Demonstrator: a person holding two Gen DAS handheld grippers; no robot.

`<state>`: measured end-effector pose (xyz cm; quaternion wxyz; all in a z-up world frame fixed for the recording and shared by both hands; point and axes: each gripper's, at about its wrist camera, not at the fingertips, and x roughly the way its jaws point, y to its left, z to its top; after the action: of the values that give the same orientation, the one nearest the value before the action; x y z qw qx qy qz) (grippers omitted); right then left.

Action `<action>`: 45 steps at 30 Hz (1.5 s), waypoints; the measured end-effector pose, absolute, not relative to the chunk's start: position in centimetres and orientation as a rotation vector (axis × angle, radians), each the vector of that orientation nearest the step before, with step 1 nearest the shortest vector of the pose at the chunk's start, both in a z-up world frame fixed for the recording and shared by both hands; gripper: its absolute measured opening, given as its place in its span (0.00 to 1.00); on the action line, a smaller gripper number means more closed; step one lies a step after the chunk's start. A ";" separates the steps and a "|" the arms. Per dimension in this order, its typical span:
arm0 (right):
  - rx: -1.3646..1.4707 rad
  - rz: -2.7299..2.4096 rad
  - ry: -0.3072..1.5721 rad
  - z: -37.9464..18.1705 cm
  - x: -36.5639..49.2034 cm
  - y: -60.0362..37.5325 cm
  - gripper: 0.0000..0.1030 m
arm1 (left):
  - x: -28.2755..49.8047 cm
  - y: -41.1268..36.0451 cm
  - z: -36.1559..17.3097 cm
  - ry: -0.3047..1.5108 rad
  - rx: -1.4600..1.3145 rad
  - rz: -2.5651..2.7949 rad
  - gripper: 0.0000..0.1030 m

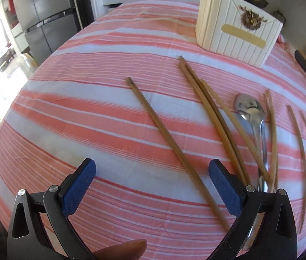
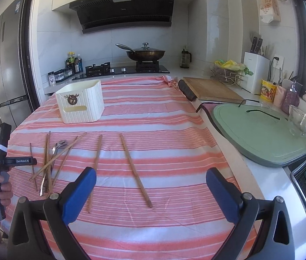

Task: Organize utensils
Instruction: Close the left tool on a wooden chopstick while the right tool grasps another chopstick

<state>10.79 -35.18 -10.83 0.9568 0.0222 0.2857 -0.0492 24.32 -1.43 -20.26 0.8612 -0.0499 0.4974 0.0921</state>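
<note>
Several wooden chopsticks lie on the striped cloth. In the left wrist view one single chopstick [image 1: 170, 143] runs between my open left gripper's [image 1: 150, 184] blue fingers. A bunch of chopsticks [image 1: 215, 119] and metal spoons [image 1: 250, 112] lie to its right. The white ribbed utensil box [image 1: 237, 28] stands at the back. In the right wrist view my right gripper [image 2: 150, 192] is open and empty above the cloth, with one chopstick [image 2: 135, 169] lying between its fingers and another chopstick [image 2: 95, 166] by its left finger. The pile [image 2: 51, 158] and the box [image 2: 81, 101] are left of it.
The pink and white striped cloth [image 2: 163, 119] covers the counter. A wooden cutting board [image 2: 211, 88], a green board [image 2: 259, 134] and a glass cup [image 2: 300, 123] stand to the right. A stove with a lidded wok [image 2: 145, 53] is behind. A fridge [image 2: 7, 65] stands left.
</note>
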 end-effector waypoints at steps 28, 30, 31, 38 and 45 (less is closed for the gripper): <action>-0.090 0.222 1.023 -20.5 24.8 -33.0 0.84 | 22.3 4.2 -19.7 1.149 0.095 -0.027 0.98; -0.095 0.243 1.052 -20.5 25.9 -32.6 0.84 | 23.2 3.8 -19.7 1.156 0.113 -0.057 0.97; -0.104 0.248 1.069 -20.6 26.5 -32.4 0.84 | 23.7 3.9 -19.6 1.163 0.112 -0.075 0.95; -0.191 0.290 1.181 -20.2 29.7 -31.7 0.66 | 28.1 4.2 -19.3 1.234 0.075 -0.147 0.73; -0.208 0.316 1.221 -19.7 33.8 -30.9 0.34 | 31.9 2.8 -18.8 1.272 0.101 -0.176 0.42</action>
<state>33.75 -30.92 -19.72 0.8026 -0.0973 0.5697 0.1477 31.94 2.83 -18.85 0.7996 0.0473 0.5930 -0.0822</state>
